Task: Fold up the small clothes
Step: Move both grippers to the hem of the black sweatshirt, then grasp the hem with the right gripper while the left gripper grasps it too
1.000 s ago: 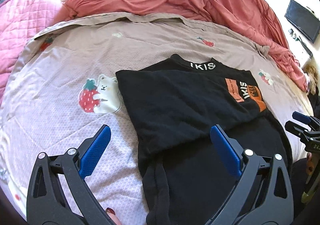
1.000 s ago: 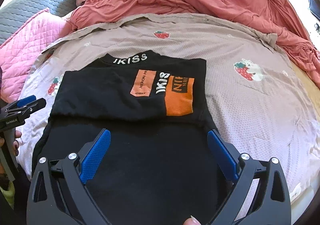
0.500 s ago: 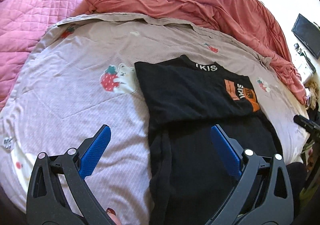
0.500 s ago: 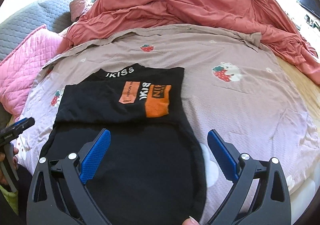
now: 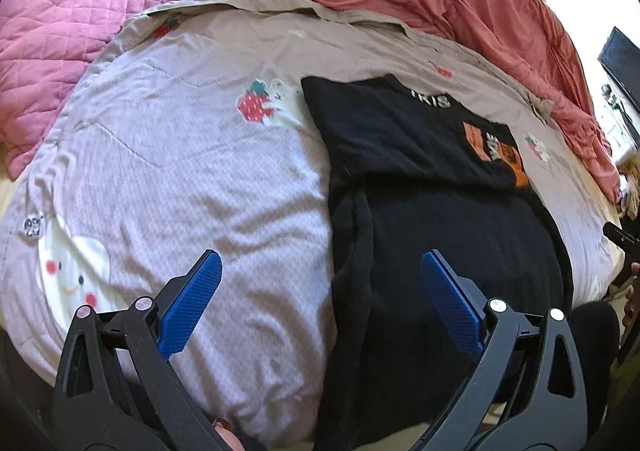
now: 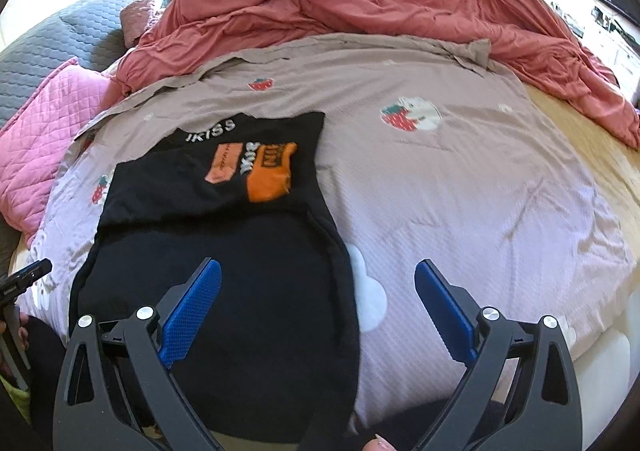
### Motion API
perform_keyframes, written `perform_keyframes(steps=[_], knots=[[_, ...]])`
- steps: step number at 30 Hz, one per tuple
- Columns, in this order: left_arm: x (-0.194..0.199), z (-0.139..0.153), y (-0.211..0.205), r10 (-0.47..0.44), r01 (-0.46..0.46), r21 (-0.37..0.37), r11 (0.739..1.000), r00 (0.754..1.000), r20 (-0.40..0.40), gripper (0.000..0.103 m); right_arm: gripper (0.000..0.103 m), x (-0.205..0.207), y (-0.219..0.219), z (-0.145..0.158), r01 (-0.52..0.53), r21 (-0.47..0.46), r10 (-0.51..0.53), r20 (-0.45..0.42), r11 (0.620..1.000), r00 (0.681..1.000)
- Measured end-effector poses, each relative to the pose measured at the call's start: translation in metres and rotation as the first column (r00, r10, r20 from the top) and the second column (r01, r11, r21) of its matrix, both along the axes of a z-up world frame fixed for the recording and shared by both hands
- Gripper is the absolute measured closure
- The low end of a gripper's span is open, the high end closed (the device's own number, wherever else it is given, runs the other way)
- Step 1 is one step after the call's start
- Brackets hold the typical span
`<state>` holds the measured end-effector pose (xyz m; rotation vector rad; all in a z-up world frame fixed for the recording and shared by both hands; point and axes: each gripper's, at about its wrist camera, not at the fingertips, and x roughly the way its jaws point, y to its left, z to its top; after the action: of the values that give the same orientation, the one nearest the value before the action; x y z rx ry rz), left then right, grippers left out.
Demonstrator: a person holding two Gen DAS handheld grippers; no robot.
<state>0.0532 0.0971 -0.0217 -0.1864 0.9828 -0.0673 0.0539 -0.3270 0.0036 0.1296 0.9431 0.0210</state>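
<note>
— Ahead of our left gripper (image 5: 316, 291), slightly to its right, lies the black T-shirt (image 5: 420, 179) on the mauve bedsheet (image 5: 180, 171). How do our tools stand?

— Both wide apart and holding nothing. Our right gripper (image 6: 318, 303) hangs over the shirt's near right edge, its left finger above black cloth, its right finger above bare sheet. The left gripper straddles the shirt's near left edge the same way.

— And the shirt itself?

— Flat, with both sides folded inward, so we see a long narrow strip. The collar end points away from us, the orange print (image 6: 272, 175) shows on the top flap, and the hem end lies closest, draping toward the bed's edge.

— How will it handle, do we think?

— Soft, light and limp, we judge. It will sag wherever we don't support it, and the layered flaps could slide apart if we pinch only the top one.

— So where do we take hold?

— At the two near corners of the hem, one gripper each, pinching through all layers, ready to carry that end up toward the collar.
</note>
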Motion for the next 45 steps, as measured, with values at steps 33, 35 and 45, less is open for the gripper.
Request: perform_keyframes(steps=[33,35,45], knots=[[-0.036,-0.062,-0.031,-0.075,0.047,-0.108,0.993,0.959,-0.272,0.025,0.018,-0.003,-0.002,-0.095,0.006,0.057,0.017,-0.396,0.998,0.918],[-0.035,-0.062,-0.033,-0.080,0.052,-0.111,0.993,0.960,-0.269,0.032,0.023,-0.004,-0.008,-0.095,0.034,0.083,0.001,-0.393,0.996,0.920],[-0.041,-0.058,-0.028,-0.081,0.042,-0.160,0.986,0.966,-0.247,0.067,0.091,-0.016,-0.040,-0.075,0.097,0.242,-0.022,-0.297,0.965,0.955]])
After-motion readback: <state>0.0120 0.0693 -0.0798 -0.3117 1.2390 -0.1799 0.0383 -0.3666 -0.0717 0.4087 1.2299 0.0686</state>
